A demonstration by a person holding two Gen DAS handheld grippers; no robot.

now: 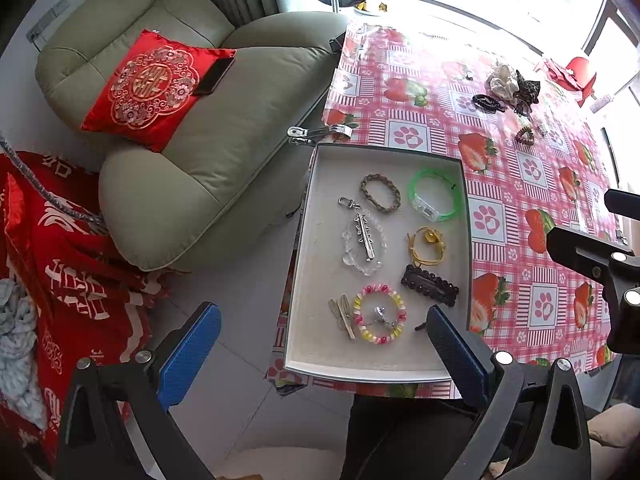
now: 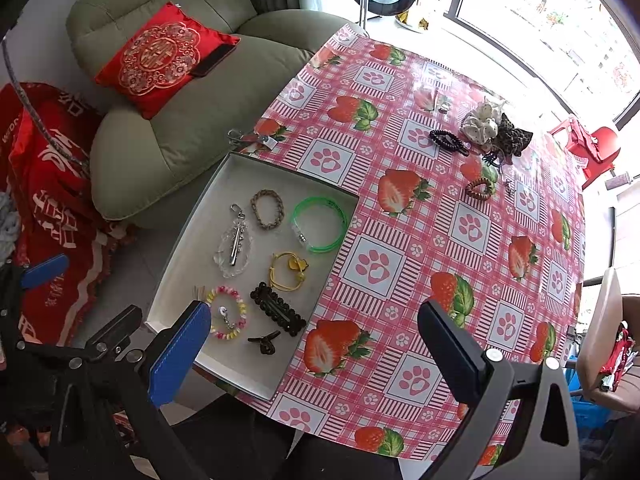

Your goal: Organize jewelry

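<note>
A white tray sits at the near left corner of the strawberry-print table. In it lie a braided bracelet, a green bangle, a clear crystal bracelet with a silver clip on it, a yellow cord bracelet, a dark hair clip and a pink-yellow bead bracelet. My left gripper hangs open above the tray's near end. My right gripper is open and empty over the table beside the tray. Scrunchies, a black spiral tie and a brown hair tie lie far right.
A green armchair with a red cushion and a phone stands left of the table. Red fabric lies on the floor at left. A metal clamp grips the table edge behind the tray. A window runs along the far side.
</note>
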